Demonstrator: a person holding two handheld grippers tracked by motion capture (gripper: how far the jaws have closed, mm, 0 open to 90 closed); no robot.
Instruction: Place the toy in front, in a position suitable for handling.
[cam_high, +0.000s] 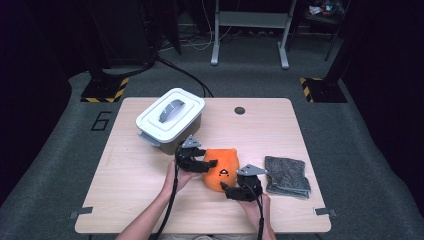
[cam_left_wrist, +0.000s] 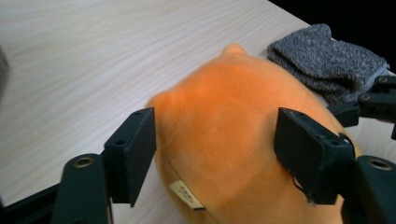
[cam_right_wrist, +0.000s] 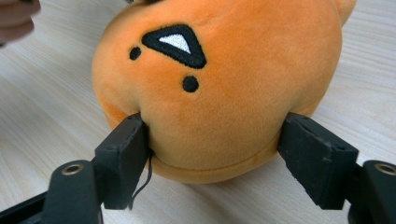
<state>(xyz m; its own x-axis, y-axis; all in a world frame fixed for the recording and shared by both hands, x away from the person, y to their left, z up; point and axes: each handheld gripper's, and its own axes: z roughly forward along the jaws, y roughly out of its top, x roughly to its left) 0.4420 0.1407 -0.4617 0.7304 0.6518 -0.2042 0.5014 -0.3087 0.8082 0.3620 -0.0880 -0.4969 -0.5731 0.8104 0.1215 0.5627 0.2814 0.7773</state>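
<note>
An orange plush toy (cam_high: 222, 167) with an embroidered black-and-white face rests on the wooden table (cam_high: 130, 180), near its front middle. My left gripper (cam_high: 207, 163) comes at it from the left. In the left gripper view both pads press the plush toy's (cam_left_wrist: 224, 116) back, around a small sewn label. My right gripper (cam_high: 228, 189) meets it from the front. In the right gripper view the plush toy (cam_right_wrist: 224, 70) faces me, and the pads dent its lower sides just above the table. The right gripper's jaw tips (cam_left_wrist: 373, 100) also appear beyond the plush in the left gripper view.
A white lidded box (cam_high: 170, 117) with a grey handle stands at the back left of the table. A folded grey cloth (cam_high: 286, 175) lies right of the plush, close to the right gripper. A hand (cam_right_wrist: 16, 18) sits at the right gripper view's top left.
</note>
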